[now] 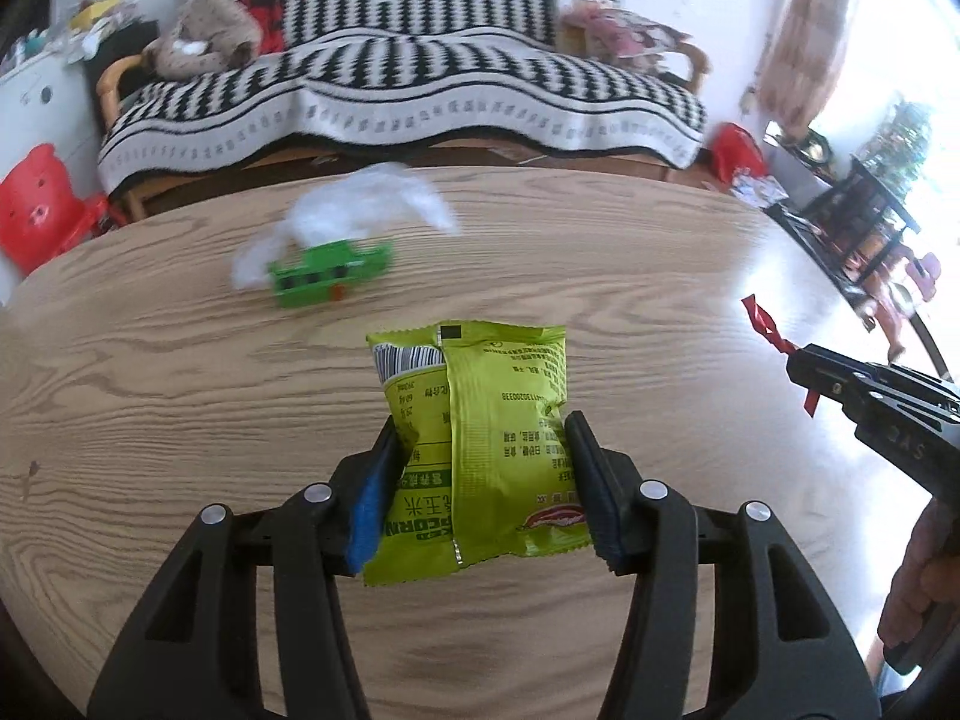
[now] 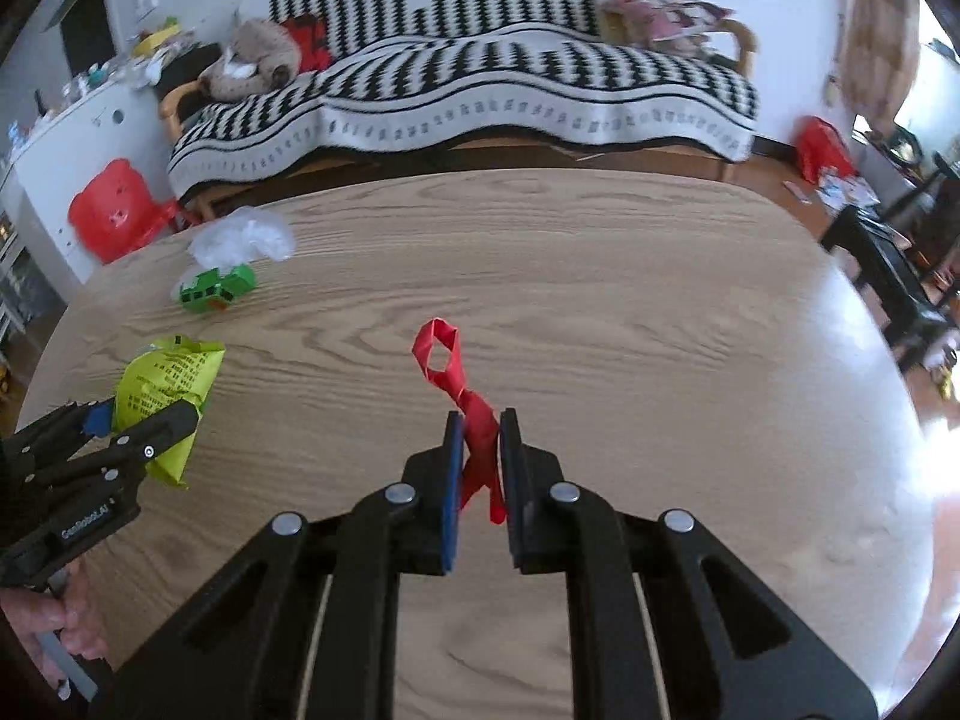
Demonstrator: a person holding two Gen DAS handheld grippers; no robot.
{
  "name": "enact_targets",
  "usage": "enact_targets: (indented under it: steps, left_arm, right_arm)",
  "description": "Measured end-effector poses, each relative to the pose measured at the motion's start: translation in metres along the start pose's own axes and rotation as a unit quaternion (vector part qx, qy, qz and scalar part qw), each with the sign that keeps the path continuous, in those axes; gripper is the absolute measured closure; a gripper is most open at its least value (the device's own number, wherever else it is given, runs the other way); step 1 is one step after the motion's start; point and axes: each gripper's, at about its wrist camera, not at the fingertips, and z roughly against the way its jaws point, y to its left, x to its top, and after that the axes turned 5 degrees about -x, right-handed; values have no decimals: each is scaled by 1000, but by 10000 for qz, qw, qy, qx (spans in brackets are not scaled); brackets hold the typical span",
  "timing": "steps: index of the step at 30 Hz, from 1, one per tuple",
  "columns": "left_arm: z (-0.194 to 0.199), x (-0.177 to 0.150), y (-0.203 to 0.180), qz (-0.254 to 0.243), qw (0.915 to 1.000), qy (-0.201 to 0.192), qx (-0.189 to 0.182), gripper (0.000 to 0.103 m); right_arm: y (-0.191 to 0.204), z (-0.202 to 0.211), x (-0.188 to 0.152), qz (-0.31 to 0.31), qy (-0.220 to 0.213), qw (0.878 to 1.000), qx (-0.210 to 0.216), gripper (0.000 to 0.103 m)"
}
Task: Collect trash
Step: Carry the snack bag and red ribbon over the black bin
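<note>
Your left tongs clamp the green snack packet; your right tongs pinch the thin red strip, which could slip free if you swing.

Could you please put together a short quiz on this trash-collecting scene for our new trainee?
1. True or false: the right gripper is shut on a red twisted strip.
2. What does the left gripper hold? A) white tissue B) yellow-green snack packet C) red cup
3. Name the two pieces of litter lying on the wooden table at its far left.

Key
1. True.
2. B, the yellow-green snack packet.
3. The green carton and the crumpled white plastic right behind it.
</note>
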Motion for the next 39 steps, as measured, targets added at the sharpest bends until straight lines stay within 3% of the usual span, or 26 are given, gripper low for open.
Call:
enact_targets:
  steps: [9, 18, 28, 39]
  left_arm:
    - [1, -16, -118, -743, 9959, 61, -516, 50]
    - [-6, -48, -244, -1511, 9818, 289, -1116, 50]
    - [-5, -94, -374, -2254, 9538, 524, -1914, 50]
    - [-16, -143, -443, -2803, 9268, 852, -2350, 50]
  right_arm:
    - [-113, 67, -51, -687, -144, 9964, -477, 90]
    - [-242, 134, -128, -1626, -227, 9811, -1020, 90]
    - [-343, 184, -216, -2534, -165, 9568, -1415, 90]
    - [-388, 202, -277, -3078, 83, 9395, -1499, 90]
